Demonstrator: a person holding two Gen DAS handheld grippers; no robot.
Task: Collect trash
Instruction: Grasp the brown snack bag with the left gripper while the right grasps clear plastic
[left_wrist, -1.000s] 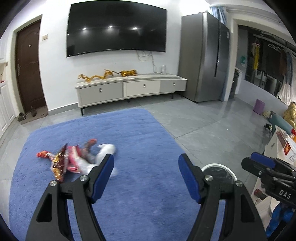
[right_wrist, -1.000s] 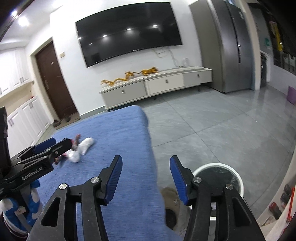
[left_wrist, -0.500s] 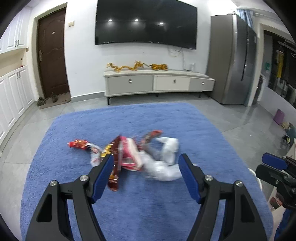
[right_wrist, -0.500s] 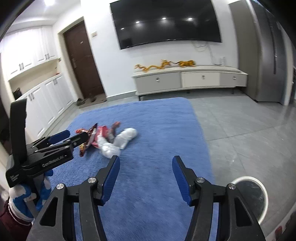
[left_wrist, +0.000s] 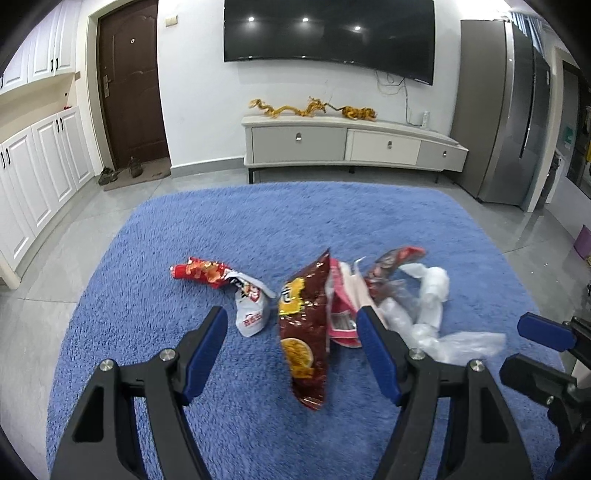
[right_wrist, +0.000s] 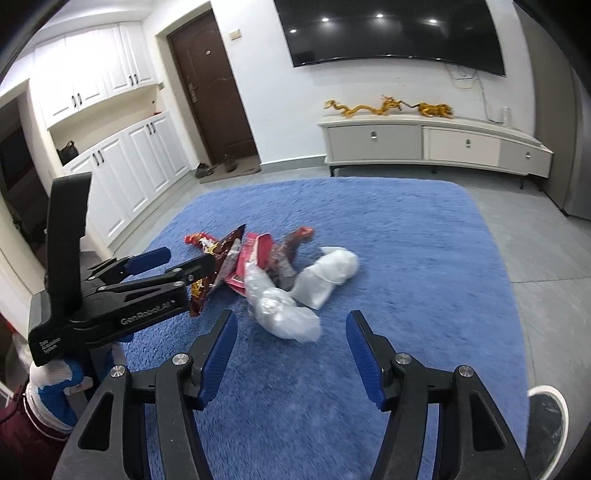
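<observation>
On the blue rug (left_wrist: 258, 229), ahead of both grippers: a loose pile of trash, not yet lifted. Dark red snack bag (left_wrist: 306, 332) standing on edge, long axis running near to far, lined up between the pads of the left gripper (left_wrist: 291, 350). Left gripper roughly two-thirds open, nothing held, no pad pressing on the bag. To the left of the bag, a red-and-white wrapper (left_wrist: 236, 291); to the right, a pink wrapper (left_wrist: 343, 310), then crumpled clear plastic (left_wrist: 428, 317) at the right end of the pile.

In the right wrist view: clear plastic wad (right_wrist: 284, 314) lying just beyond and slightly left of the right gripper (right_wrist: 291, 354), long axis slanting from near right to far left, a white bag (right_wrist: 328, 273) touching it on the far side. Right gripper jaws opening, about half spread, nothing between them. Left gripper (right_wrist: 177, 266) visible at the left, tips at the dark red bag (right_wrist: 207, 273); contact not determinable from this angle.

Judgement: left gripper nearer the snack bags, right gripper nearer the plastic; approach straight ahead and down for each.

Container: white-rimmed bin (right_wrist: 546, 424) on the floor at the near right, off the rug; dark interior, contents not discernible.
</observation>
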